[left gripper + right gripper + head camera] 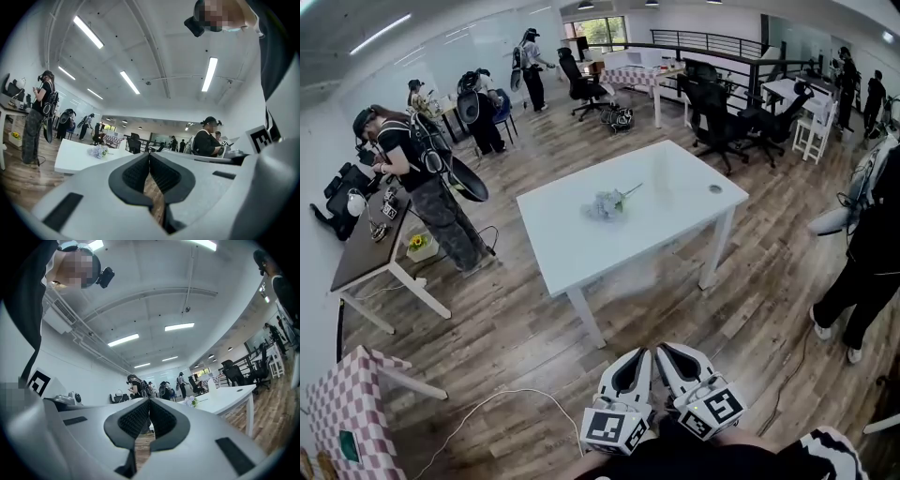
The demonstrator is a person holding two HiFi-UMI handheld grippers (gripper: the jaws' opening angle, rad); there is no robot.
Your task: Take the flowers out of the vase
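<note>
- A pale flower bunch (607,203) lies at the middle of the white surface (581,248).
- Well short of that surface, the left tool (634,360) and right tool (673,354) have jaws pressed together, empty.

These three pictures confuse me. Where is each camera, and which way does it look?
Head view: on the person's head, looking down and forward at the white table with flowers; left gripper and right gripper show at the bottom.
Left gripper view: on the left gripper, looking along its shut jaws toward the table.
Right gripper view: on the right gripper, looking along its shut jaws toward the table.
Shared: all three show the flowers lying on the table.
</note>
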